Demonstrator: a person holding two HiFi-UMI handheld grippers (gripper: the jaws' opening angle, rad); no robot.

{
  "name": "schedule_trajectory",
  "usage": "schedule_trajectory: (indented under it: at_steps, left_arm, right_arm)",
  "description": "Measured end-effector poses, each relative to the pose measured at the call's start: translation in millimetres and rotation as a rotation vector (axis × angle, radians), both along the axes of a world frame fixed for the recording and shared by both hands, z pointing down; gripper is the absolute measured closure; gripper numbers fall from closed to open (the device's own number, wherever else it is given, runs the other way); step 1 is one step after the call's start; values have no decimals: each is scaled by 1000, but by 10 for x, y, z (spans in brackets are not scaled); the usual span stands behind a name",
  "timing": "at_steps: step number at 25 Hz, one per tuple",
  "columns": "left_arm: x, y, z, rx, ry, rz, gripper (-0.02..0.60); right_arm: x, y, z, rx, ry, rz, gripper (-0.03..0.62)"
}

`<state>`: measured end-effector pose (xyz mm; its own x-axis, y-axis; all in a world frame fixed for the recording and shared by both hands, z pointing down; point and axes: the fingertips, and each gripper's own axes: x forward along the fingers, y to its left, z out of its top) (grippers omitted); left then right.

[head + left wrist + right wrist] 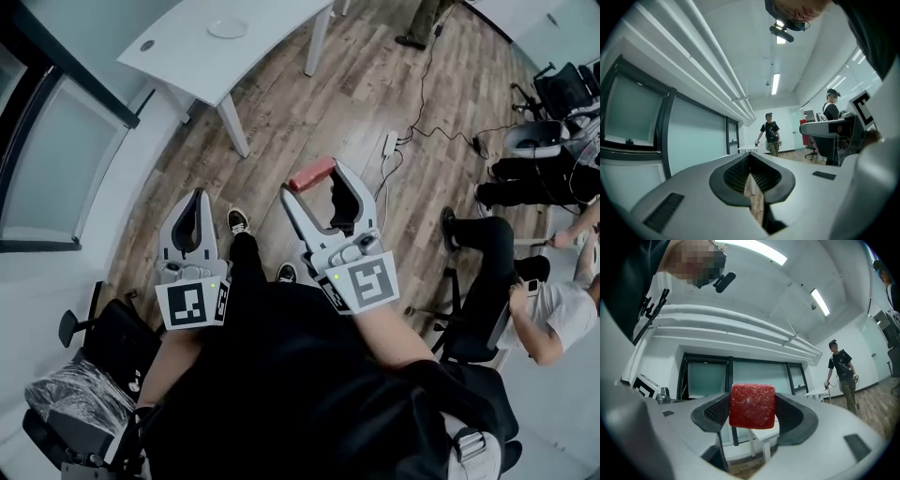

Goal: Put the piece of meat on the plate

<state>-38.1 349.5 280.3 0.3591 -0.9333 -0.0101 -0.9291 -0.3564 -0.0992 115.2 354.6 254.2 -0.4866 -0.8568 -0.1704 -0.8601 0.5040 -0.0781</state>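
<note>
A red block of meat sits between the jaws of my right gripper, which is shut on it and held out over the wooden floor. In the right gripper view the meat fills the gap between the two dark pads. My left gripper hangs beside it on the left, shut and empty; its tips meet in the left gripper view. A small white plate lies on the white table far ahead, well apart from both grippers.
Cables and a power strip lie on the wooden floor ahead. A person sits on a chair at the right. A black office chair stands at the lower left. Another person stands by the far table.
</note>
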Motion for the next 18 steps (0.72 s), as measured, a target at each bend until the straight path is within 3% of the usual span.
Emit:
schedule_trajectory:
  at_steps: [10, 18]
  left_arm:
    - [-233, -1022, 104, -44, 42, 40, 577]
    - [-411, -2009, -80, -24, 48, 105, 578]
  right_arm:
    - [-286, -917, 39, -56, 44, 18, 295]
    - [-533, -1780, -90, -61, 57, 54, 295]
